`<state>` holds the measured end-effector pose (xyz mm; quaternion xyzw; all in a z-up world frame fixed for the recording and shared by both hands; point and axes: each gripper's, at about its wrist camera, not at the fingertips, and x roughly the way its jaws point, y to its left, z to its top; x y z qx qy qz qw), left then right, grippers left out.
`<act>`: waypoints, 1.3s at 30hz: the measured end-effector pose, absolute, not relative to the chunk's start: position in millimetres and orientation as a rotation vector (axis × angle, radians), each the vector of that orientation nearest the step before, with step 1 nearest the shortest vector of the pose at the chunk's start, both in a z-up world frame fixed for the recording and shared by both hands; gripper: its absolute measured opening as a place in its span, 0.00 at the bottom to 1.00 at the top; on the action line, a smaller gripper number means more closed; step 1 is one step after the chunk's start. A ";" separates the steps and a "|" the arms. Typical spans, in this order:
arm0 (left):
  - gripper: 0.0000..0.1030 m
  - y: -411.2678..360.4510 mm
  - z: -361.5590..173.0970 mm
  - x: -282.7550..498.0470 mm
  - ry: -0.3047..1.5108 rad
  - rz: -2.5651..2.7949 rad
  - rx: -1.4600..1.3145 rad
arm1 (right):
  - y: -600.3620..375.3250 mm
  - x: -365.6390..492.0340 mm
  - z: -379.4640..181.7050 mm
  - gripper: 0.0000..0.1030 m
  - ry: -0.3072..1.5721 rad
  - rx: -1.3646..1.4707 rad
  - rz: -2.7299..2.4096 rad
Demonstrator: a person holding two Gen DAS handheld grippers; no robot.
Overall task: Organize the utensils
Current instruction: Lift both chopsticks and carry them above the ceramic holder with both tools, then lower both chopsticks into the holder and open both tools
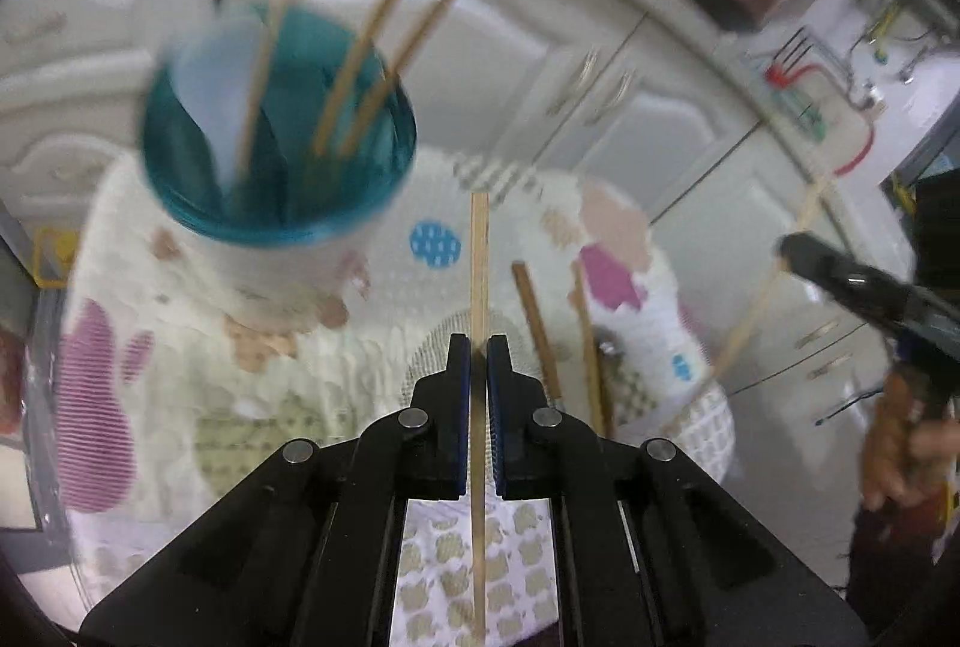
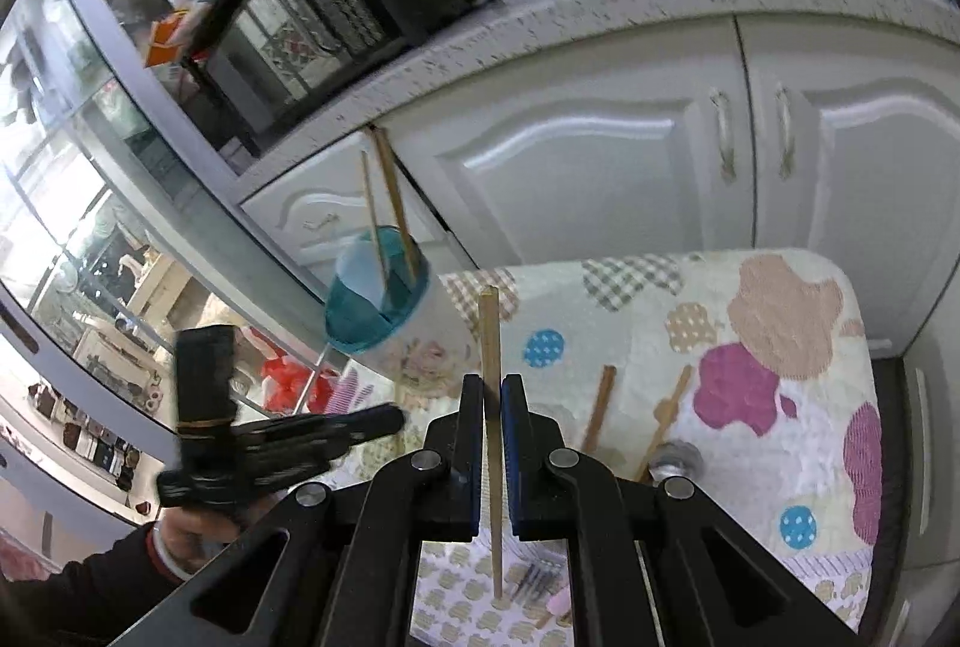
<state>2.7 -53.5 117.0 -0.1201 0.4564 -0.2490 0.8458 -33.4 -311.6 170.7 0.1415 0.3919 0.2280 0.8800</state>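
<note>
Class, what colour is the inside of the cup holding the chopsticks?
Teal inside the cup, white outside; clearest in the left wrist view.

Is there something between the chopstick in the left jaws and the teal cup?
Nothing visible blocks it. The chopstick points toward open cloth beside the teal cup, which already holds three chopsticks and a white spoon.

Patterned tablecloth-covered table (image 2: 780,323), teal-rimmed utensil cup (image 2: 384,305), loose chopsticks (image 2: 600,407)
</note>
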 end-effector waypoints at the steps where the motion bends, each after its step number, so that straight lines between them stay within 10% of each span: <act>1: 0.04 -48.5 124.7 -1.8 0.943 -0.522 -0.254 | -309.0 -33.2 174.1 0.05 0.811 0.289 0.481; 21: 0.04 45.2 275.5 13.5 0.508 -0.298 -0.310 | -263.9 -0.6 278.8 0.05 0.604 0.211 0.558; 39: 0.04 30.6 204.7 84.6 0.531 -0.113 -0.175 | -193.2 95.7 237.9 0.05 0.649 0.159 0.519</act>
